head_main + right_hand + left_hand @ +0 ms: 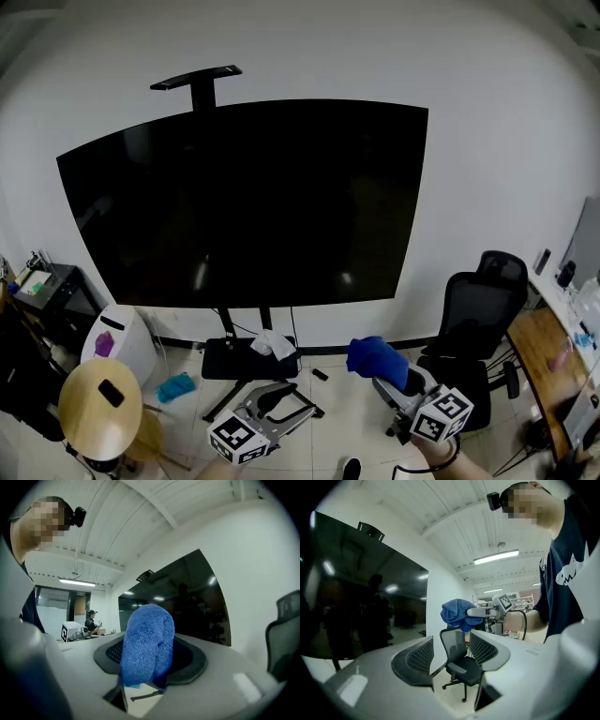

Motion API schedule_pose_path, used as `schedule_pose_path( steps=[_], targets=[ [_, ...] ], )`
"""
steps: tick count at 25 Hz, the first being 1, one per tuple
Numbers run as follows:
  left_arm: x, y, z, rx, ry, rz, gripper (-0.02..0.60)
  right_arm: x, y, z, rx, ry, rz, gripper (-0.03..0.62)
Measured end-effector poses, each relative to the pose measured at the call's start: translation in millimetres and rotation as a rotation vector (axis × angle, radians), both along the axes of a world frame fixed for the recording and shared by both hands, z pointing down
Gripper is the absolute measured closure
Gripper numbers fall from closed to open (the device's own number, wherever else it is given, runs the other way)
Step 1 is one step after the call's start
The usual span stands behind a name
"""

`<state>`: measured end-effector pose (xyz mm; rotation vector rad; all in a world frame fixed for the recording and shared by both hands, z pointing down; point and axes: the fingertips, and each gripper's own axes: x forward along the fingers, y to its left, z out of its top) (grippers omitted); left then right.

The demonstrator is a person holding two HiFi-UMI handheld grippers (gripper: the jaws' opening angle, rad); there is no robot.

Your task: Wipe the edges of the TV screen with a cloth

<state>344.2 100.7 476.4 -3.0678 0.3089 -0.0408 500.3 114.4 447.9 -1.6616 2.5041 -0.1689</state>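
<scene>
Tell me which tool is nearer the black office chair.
Right. The right tool, clamping the blue cloth, sits just left of the office chair in the head view; the left tool, open and empty, is farther left.

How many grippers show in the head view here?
2. The left gripper sits at bottom centre, open and empty; the right gripper at bottom right is shut on a blue cloth. None seems hidden.

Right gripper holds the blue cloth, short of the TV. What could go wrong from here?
1. The blue cloth is bunched in the right gripper, so a hard jaw tip might meet the TV screen instead of fabric.
2. The screen sits on a slim stand; pressing its edges may rock it.
3. The office chair crowds the lower right corner.
</scene>
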Motion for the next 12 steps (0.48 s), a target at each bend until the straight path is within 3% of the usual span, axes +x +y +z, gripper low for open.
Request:
schedule_pose_path(
  steps=[12],
  targets=[
    [95.1, -91.5, -103.7, 0.188, 0.044, -0.042, 0.348, 142.9, -96.8, -145.3, 0.224, 0.254, 0.089, 0.382]
  ],
)
